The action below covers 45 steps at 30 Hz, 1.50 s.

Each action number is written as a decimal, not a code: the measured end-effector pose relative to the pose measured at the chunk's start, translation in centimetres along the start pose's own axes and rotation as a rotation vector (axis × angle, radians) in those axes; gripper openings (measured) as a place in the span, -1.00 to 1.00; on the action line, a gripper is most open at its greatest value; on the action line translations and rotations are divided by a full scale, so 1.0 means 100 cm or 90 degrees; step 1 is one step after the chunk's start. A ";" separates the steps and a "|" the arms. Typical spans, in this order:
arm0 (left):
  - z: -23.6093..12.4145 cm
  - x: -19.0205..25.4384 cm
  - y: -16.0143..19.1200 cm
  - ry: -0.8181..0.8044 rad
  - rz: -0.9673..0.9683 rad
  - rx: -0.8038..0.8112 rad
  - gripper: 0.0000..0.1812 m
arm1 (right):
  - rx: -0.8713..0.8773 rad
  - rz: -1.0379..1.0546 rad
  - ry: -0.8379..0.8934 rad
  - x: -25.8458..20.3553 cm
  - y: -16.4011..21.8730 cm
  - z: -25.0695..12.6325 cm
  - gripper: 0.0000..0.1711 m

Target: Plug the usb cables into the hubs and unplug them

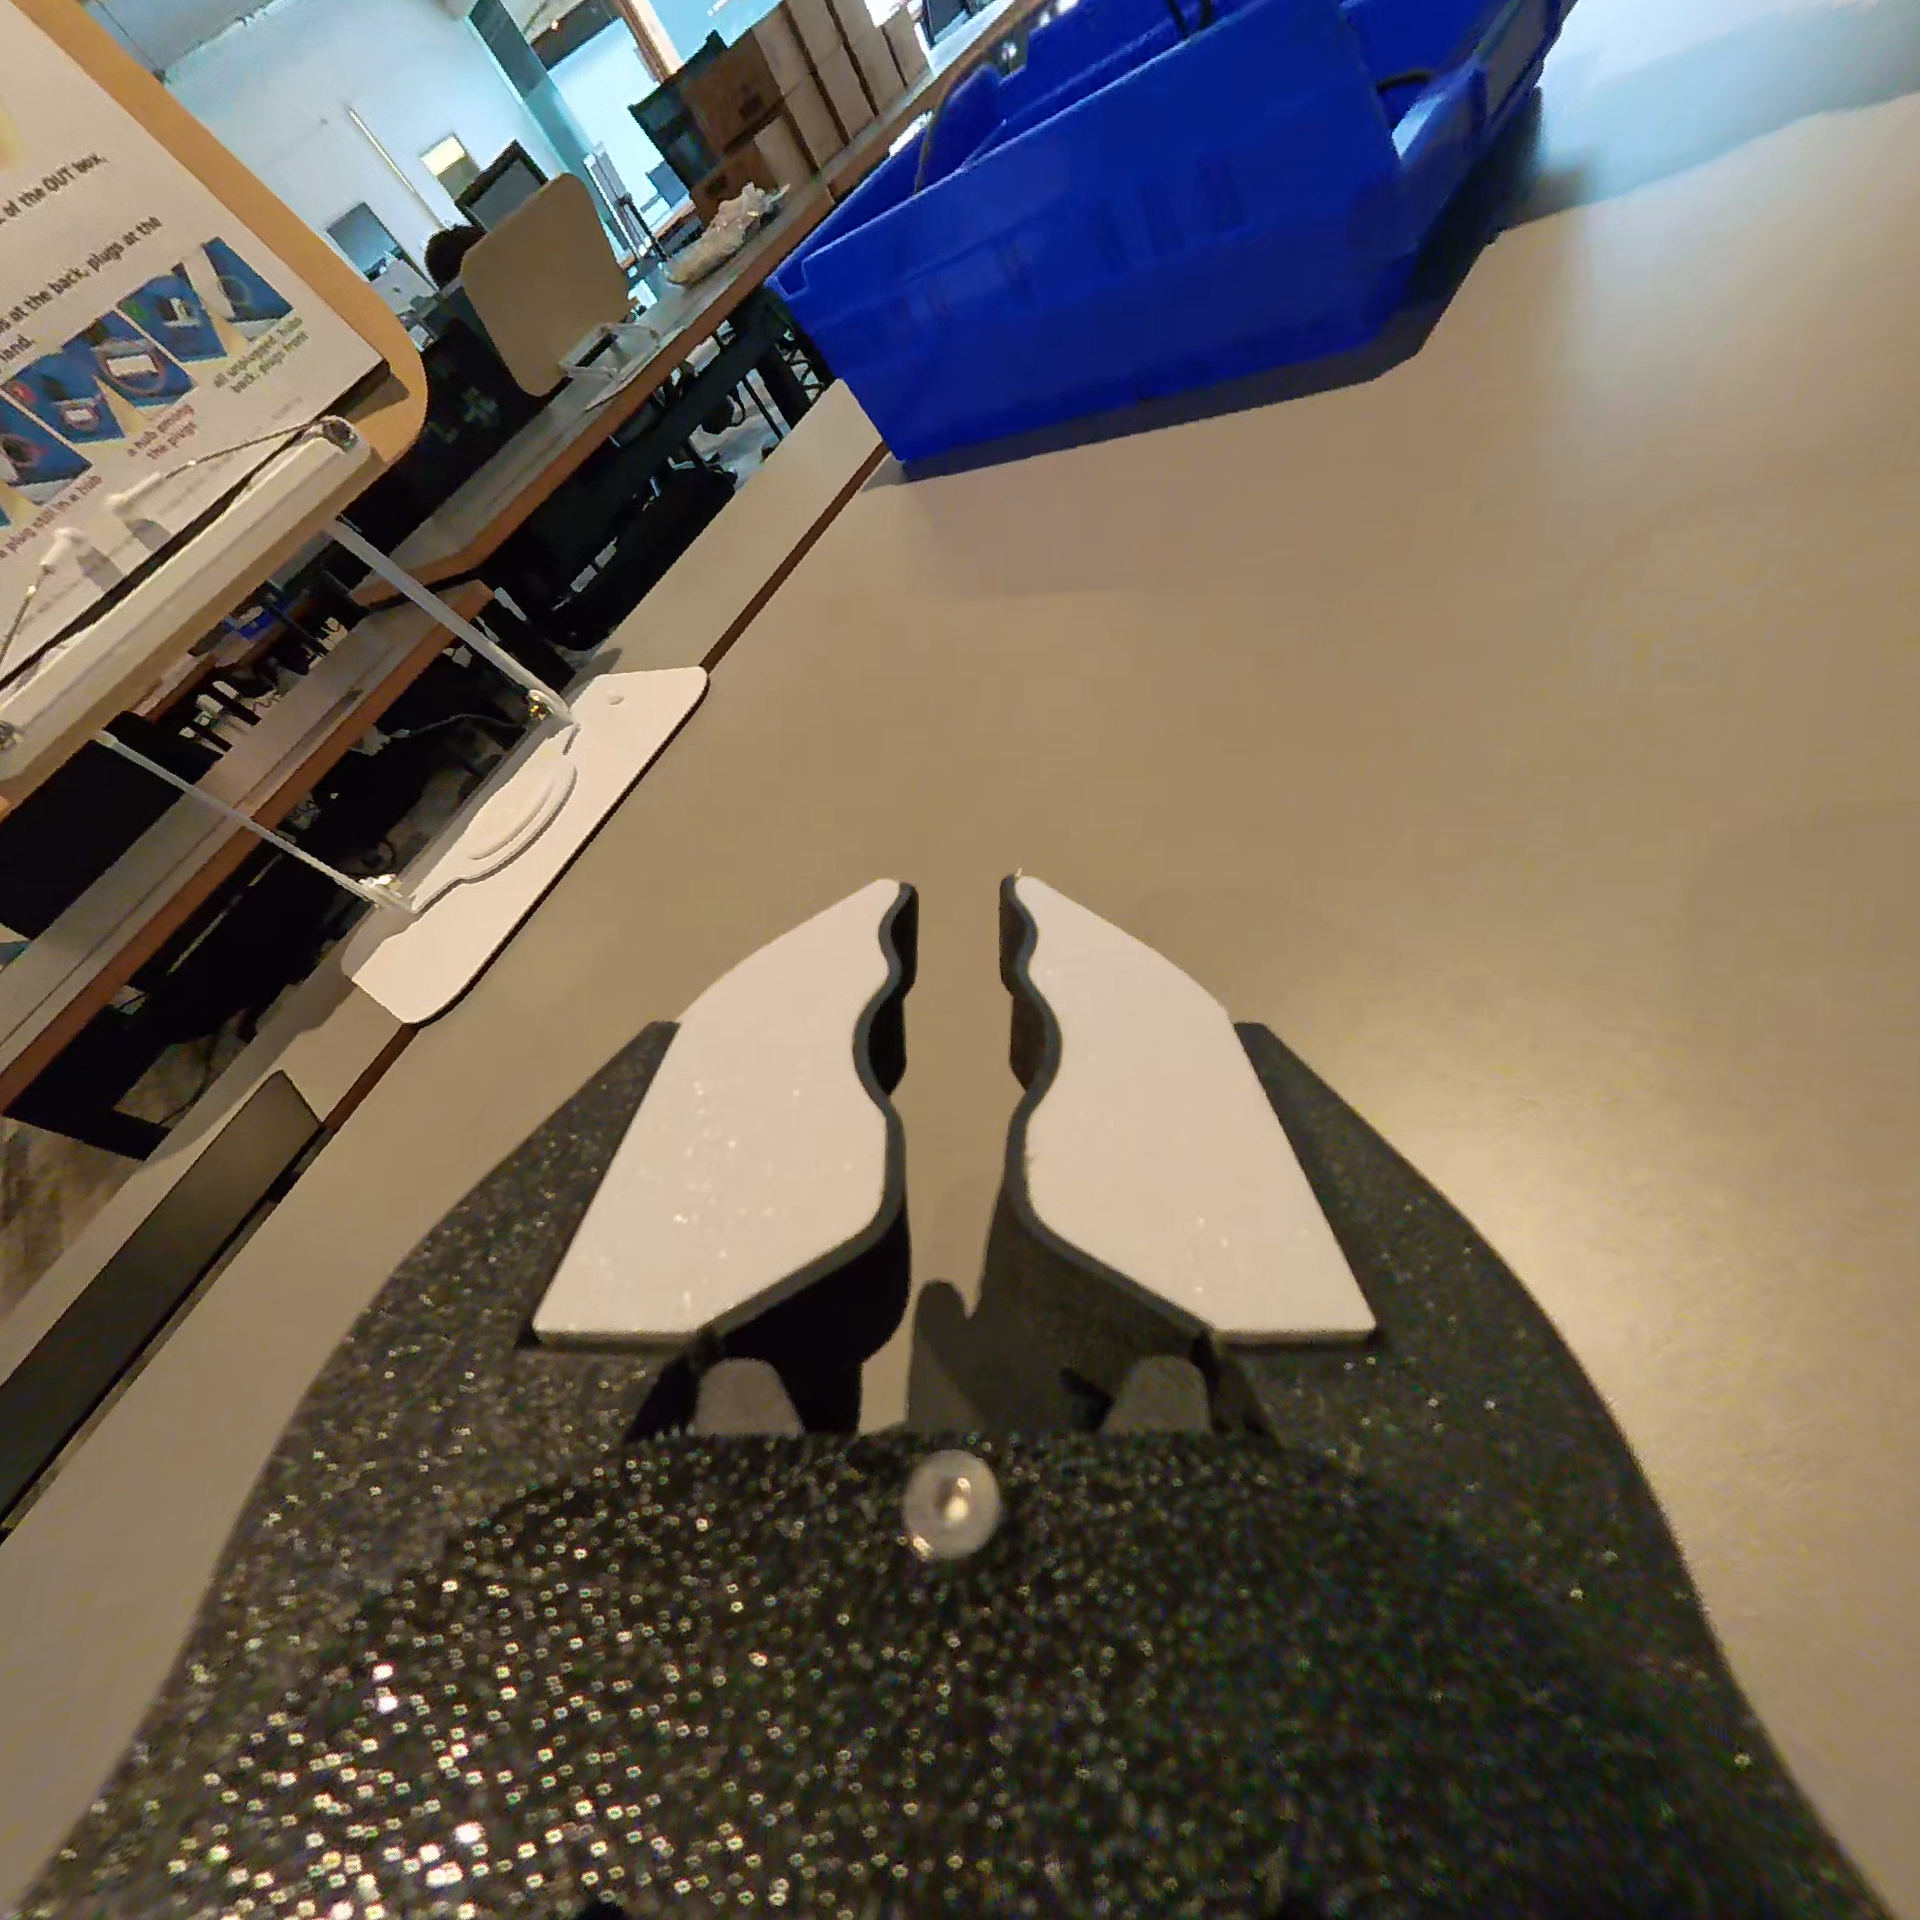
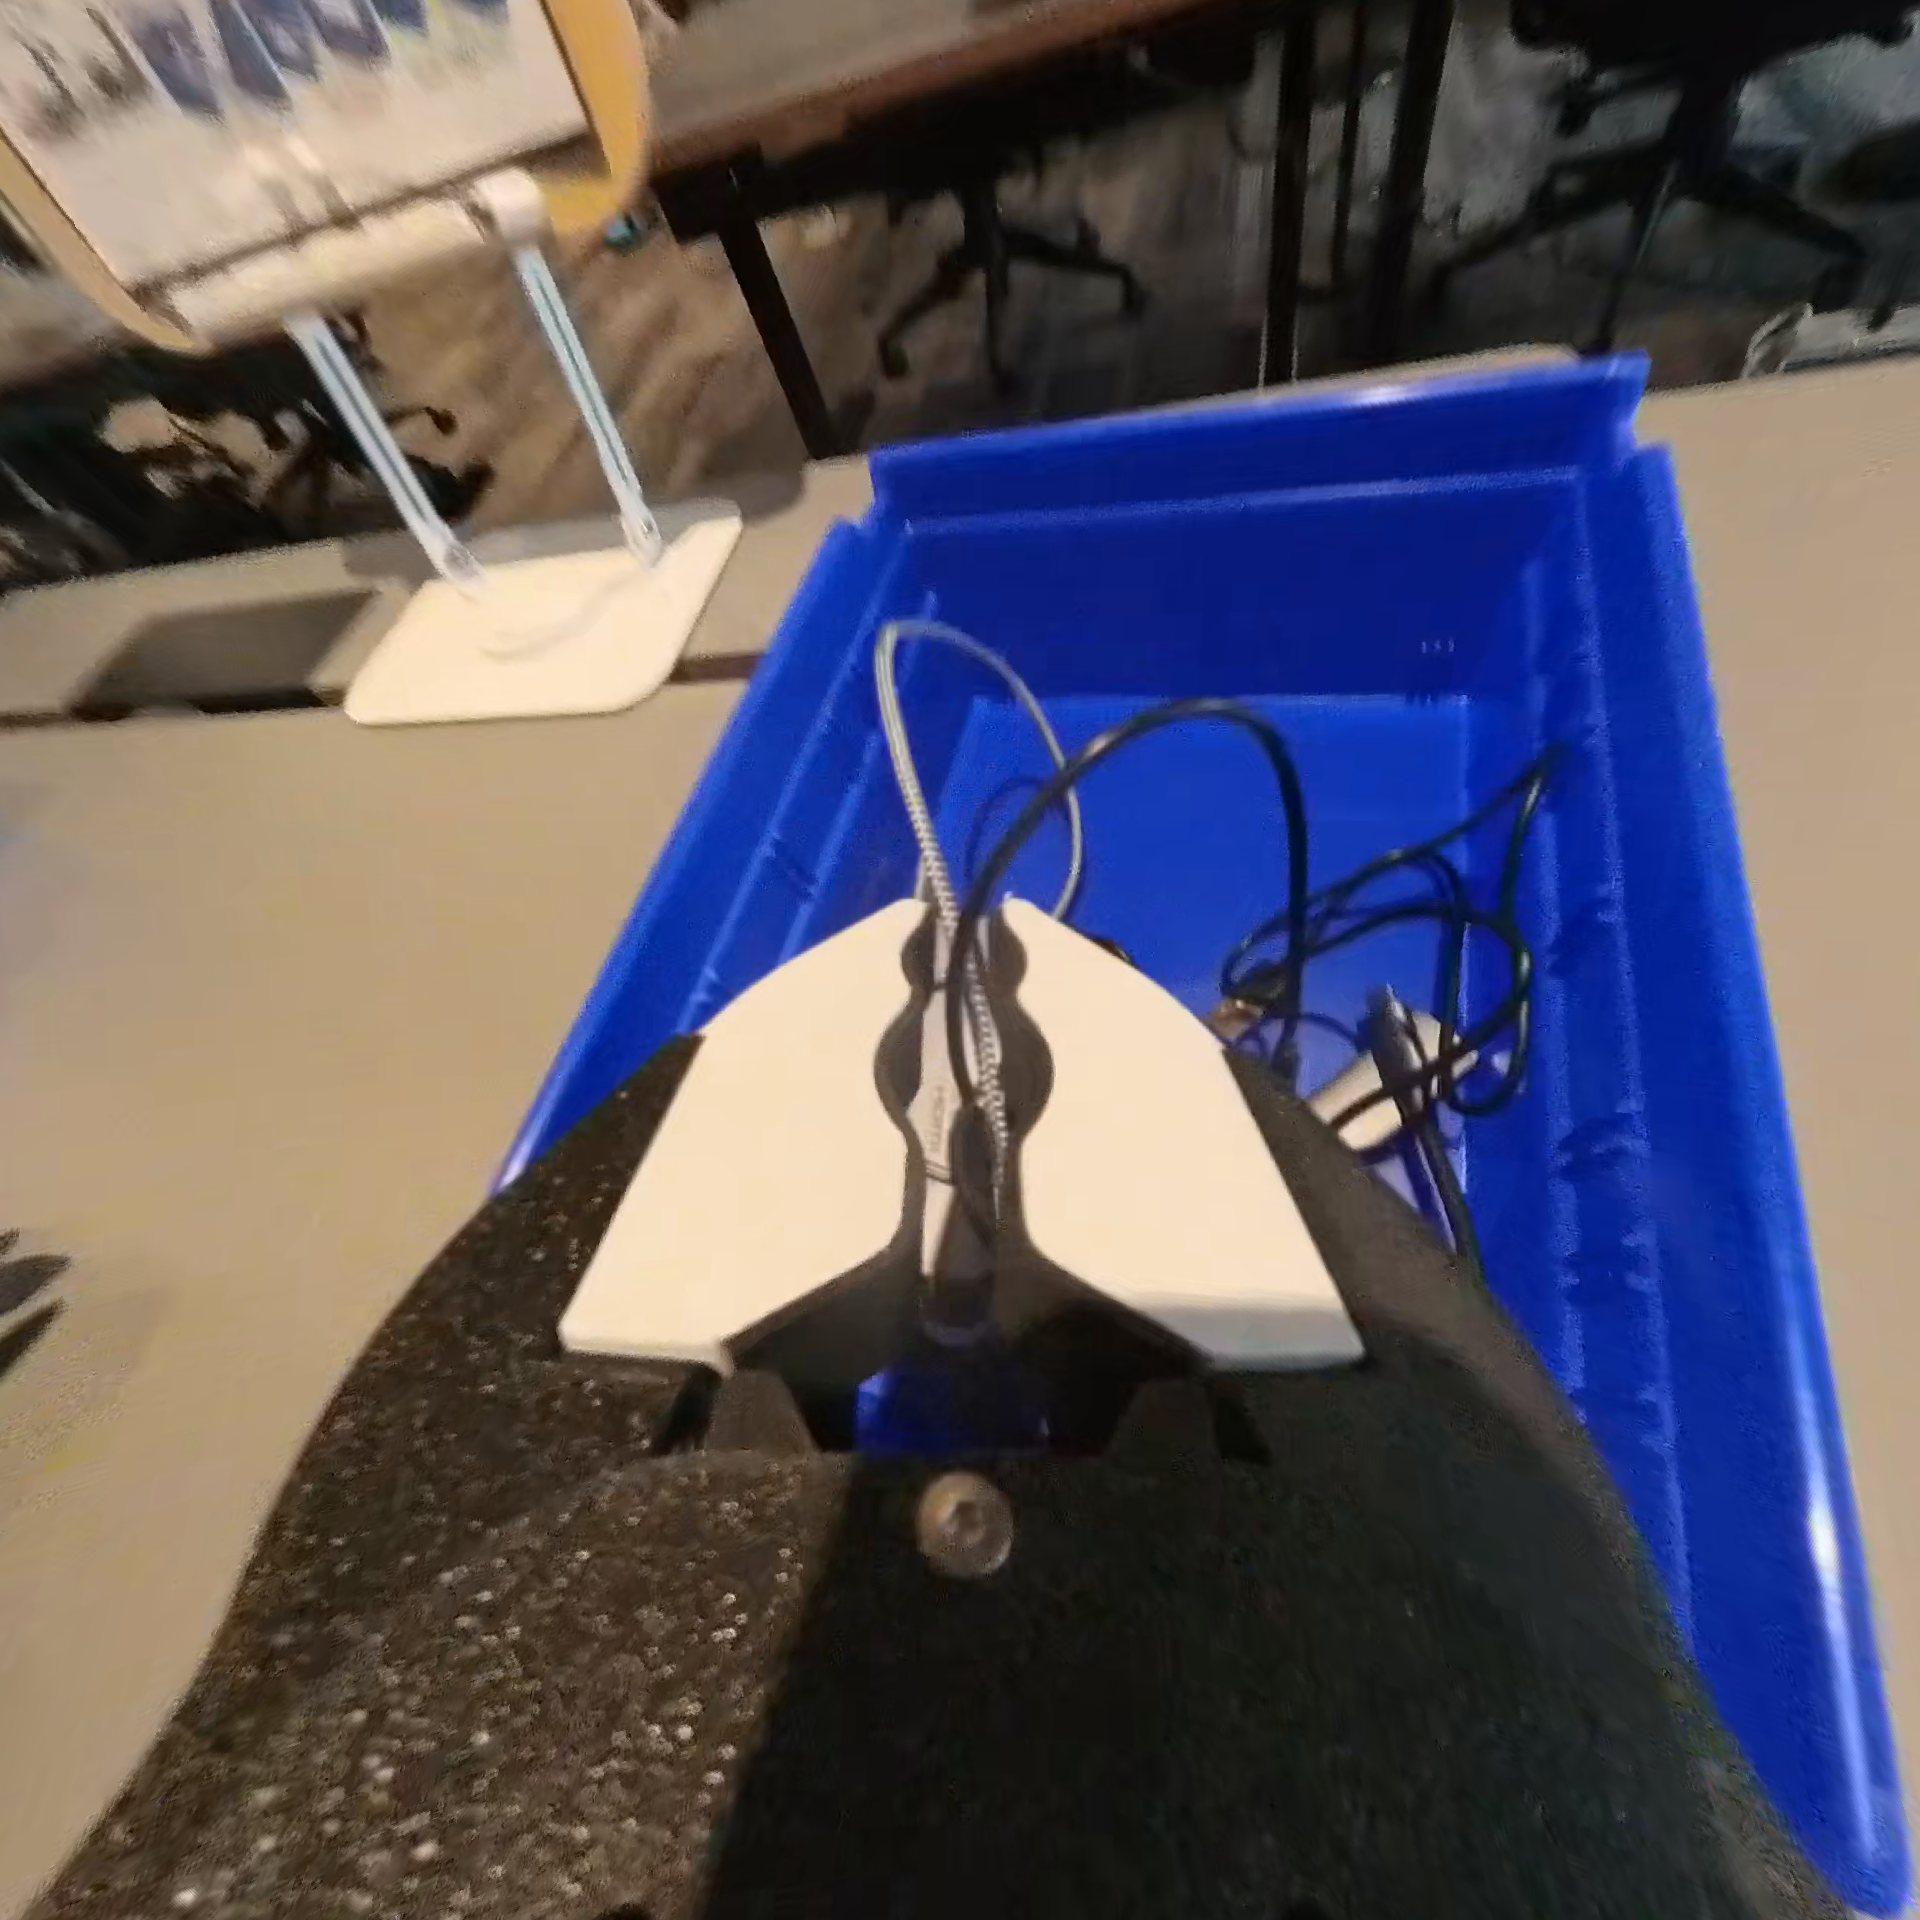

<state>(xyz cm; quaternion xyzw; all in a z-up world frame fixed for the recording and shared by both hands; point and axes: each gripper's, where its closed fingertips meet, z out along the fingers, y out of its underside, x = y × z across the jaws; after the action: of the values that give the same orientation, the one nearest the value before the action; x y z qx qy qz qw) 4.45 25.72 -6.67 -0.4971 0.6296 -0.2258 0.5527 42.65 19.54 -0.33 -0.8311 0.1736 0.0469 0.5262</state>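
Observation:
In the right wrist view, my right gripper (image 2: 961,920) is shut on a silver USB plug (image 2: 935,1127) with a braided grey cable (image 2: 914,790), and a thin black cable (image 2: 1174,717) runs between the fingers too. It is above a blue bin (image 2: 1621,935). A white hub (image 2: 1382,1091) lies in the bin among tangled black cables. In the left wrist view, my left gripper (image 1: 958,899) is empty over the beige table (image 1: 1351,779), its jaws slightly apart. Blue bins (image 1: 1122,281) stand farther off.
A white stand (image 1: 520,831) holds an instruction board (image 1: 156,364) at the table's left edge; it also shows in the right wrist view (image 2: 551,634). Beyond the table are other desks, chairs and stacked cardboard boxes (image 1: 810,73).

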 end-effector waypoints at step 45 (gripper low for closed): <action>-0.192 -0.144 0.070 -0.543 -0.128 -0.053 -0.63 | 0.187 -0.300 -0.009 -0.115 0.089 -0.039 -0.47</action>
<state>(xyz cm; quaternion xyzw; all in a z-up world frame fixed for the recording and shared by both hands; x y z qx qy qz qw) -17.34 36.03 -0.19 -0.6266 0.3018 -0.0277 0.7180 28.50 15.40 -3.26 -0.7629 -0.0236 -0.0965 0.6388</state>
